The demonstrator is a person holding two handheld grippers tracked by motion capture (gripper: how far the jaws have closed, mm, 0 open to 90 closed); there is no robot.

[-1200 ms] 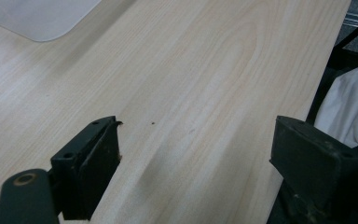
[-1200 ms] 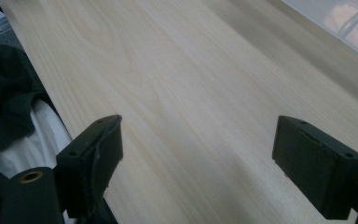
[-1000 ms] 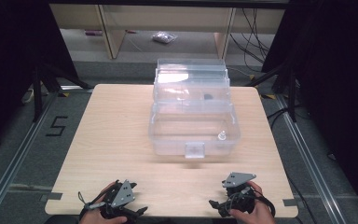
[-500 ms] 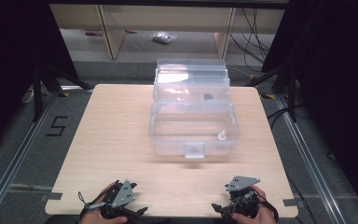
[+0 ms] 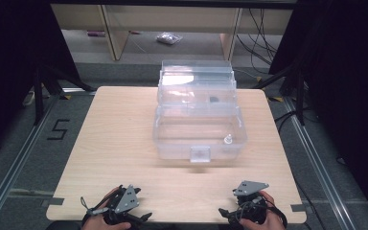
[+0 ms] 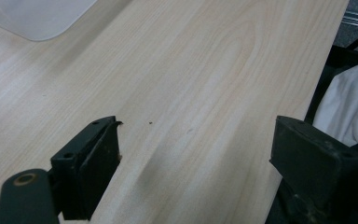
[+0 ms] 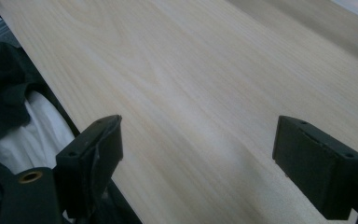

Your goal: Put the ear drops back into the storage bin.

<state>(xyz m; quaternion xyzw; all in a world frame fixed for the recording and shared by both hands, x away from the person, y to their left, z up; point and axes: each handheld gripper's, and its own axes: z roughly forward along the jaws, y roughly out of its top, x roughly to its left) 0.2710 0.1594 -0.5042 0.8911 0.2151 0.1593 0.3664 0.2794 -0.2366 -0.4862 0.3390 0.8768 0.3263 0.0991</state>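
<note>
At the near edge of the wooden table [image 5: 124, 139], from the high view, the left gripper [image 5: 141, 218] and the right gripper [image 5: 223, 213] sit low in the person's hands, well apart from each other. The clear plastic box [image 5: 199, 117] stands in the middle of the table, lid up, far from both. Compared with a second ago the right gripper has slid a bit closer to the table's edge; the left one and the box haven't budged.

Left gripper view: the left gripper [image 6: 196, 154] has its jaws spread wide over bare wood, nothing between them, and a corner of the clear plastic box [image 6: 32, 18] peeks in at top left.

Right gripper view: same deal, the right gripper [image 7: 198, 149] gapes wide over the table [image 7: 191, 70], holding nothing.
</note>
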